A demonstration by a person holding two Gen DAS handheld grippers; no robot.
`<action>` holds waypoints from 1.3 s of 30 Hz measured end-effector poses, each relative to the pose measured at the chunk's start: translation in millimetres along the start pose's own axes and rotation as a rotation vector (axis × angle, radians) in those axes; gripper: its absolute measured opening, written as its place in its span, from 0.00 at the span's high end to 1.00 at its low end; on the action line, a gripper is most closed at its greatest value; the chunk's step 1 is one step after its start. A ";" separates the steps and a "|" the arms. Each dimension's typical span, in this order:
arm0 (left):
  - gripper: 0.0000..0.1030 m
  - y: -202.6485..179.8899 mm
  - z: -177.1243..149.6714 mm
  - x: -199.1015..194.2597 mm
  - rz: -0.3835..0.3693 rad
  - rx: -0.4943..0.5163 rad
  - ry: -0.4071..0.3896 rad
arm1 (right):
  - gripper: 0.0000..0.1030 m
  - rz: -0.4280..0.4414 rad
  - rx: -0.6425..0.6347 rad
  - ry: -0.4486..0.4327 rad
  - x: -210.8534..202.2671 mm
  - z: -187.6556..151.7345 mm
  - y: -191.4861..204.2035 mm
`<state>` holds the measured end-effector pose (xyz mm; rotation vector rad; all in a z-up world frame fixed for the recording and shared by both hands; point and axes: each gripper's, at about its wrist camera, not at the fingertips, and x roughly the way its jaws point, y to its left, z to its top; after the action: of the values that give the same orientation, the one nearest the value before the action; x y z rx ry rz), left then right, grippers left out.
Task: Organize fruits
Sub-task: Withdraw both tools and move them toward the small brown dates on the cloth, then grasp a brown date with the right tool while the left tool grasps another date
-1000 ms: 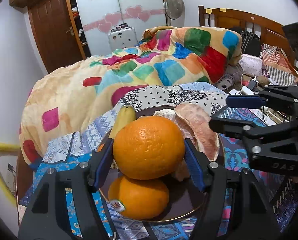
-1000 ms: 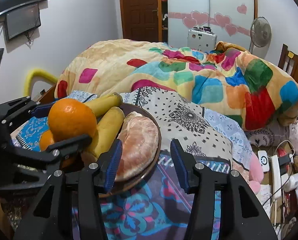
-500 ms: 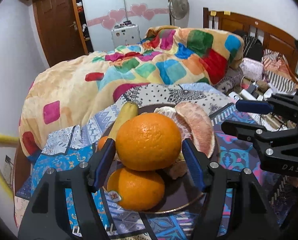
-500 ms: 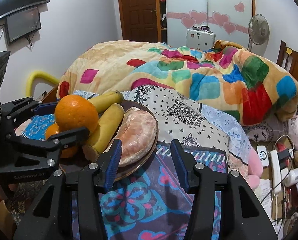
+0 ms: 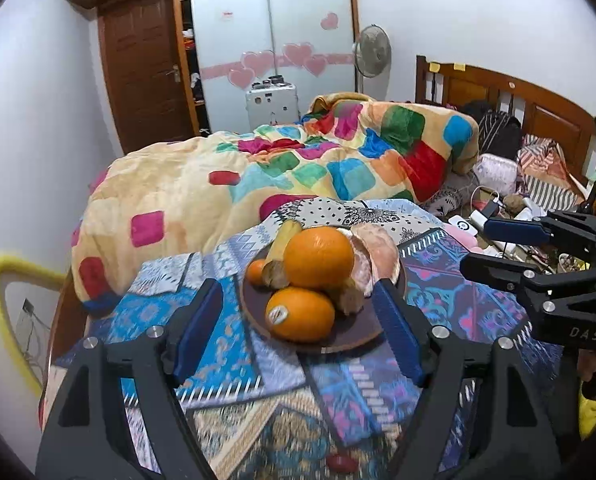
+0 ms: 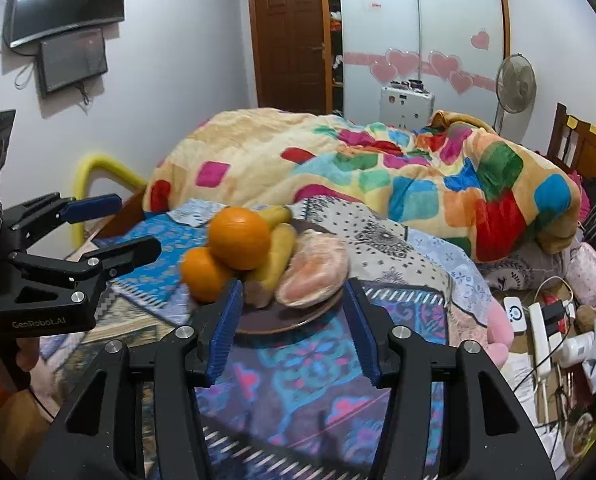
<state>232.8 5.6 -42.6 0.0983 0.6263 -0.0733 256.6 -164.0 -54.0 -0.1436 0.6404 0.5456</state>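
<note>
A dark round plate on a patterned cloth holds a pile of fruit. A big orange rests on top, above a stickered orange. Bananas and a peeled pomelo lie behind. My left gripper is open and empty, drawn back in front of the plate; it also shows in the right wrist view. My right gripper is open and empty near the plate's front; it also shows in the left wrist view.
The cloth-covered table stands beside a bed with a colourful patchwork quilt. Cables, chargers and clutter lie on the right. A yellow chair back is at the left.
My left gripper has let go of the big orange and pulled back. The orange now rests on the fruit pile. My right gripper has also drawn back a little.
</note>
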 end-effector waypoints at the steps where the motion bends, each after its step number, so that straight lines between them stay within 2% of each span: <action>1: 0.25 1.2 -2.9 -4.1 0.002 -0.005 -0.001 | 0.47 0.006 0.002 -0.006 -5.6 -3.4 5.2; 8: 0.24 8.3 -43.3 -36.6 -0.017 -0.056 0.007 | 0.47 0.014 -0.021 -0.002 -22.5 -29.4 35.0; 15: 0.24 7.2 -82.1 -52.8 -0.015 -0.067 0.011 | 0.46 0.029 -0.027 0.036 -20.5 -62.3 53.0; 25: 0.24 20.9 -115.2 -38.9 -0.038 -0.142 0.062 | 0.47 0.041 -0.056 0.115 10.1 -94.9 67.1; 29: 0.25 20.6 -122.6 -36.5 -0.014 -0.125 0.057 | 0.47 0.050 -0.055 0.147 22.4 -104.9 71.1; 33: 0.25 17.8 -128.4 -32.4 -0.022 -0.120 0.068 | 0.47 0.053 -0.054 0.161 31.4 -110.7 72.6; 39: 0.25 14.4 -137.0 -27.2 -0.033 -0.121 0.081 | 0.57 0.015 -0.083 0.138 31.3 -113.3 76.2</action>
<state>132.7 36.5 -136.0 -0.0257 0.7120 -0.0633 177.6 -118.5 -160.3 -0.2561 0.7538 0.5805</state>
